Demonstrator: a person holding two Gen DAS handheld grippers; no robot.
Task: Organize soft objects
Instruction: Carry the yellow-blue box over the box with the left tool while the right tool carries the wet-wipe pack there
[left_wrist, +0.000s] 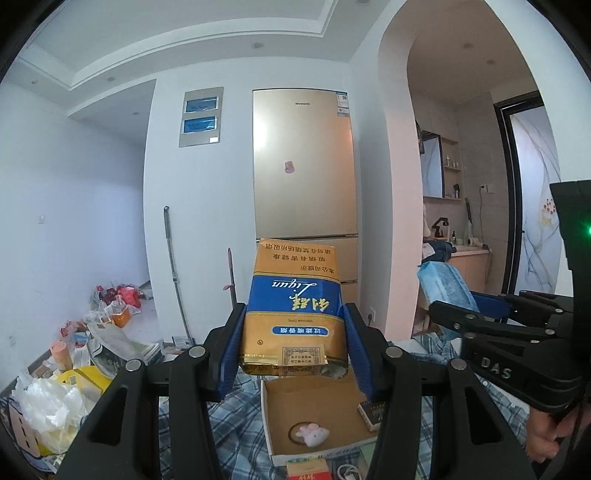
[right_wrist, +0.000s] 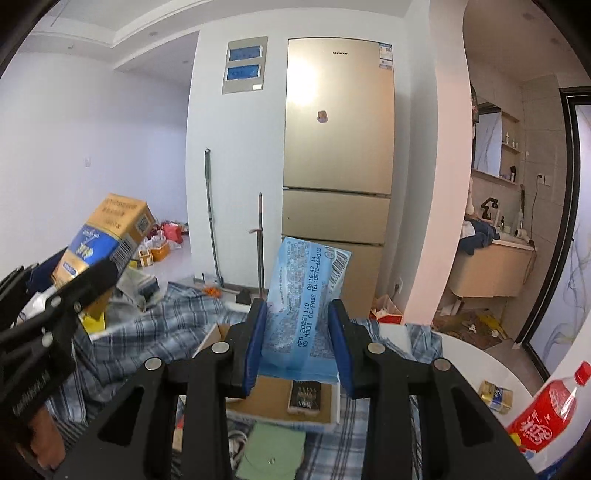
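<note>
Left gripper (left_wrist: 293, 354) is clamping a cigarette pack (left_wrist: 295, 310), right gripper (right_wrist: 297, 345) a blue tissue pack (right_wrist: 304, 299); probably dropping both into the cardboard box (left_wrist: 314, 402) next.

Your pack (left_wrist: 293, 314) hides the box's (left_wrist: 314, 406) far wall, and the red carton (left_wrist: 307, 472) below runs off the frame edge. In the right view, the bottle (right_wrist: 546, 413) is cut at the corner, and the tissue packet's (right_wrist: 303, 306) fine print is too small to read

Gold and blue soft cigarette pack (left_wrist: 293, 310) held upright and upside down between the left tool's blue pads, above an open cardboard box (left_wrist: 317, 413), light blue tissue packet (right_wrist: 304, 306) standing tilted in the right tool's pads, small pink plush toy (left_wrist: 314, 435) lying inside the box
</note>
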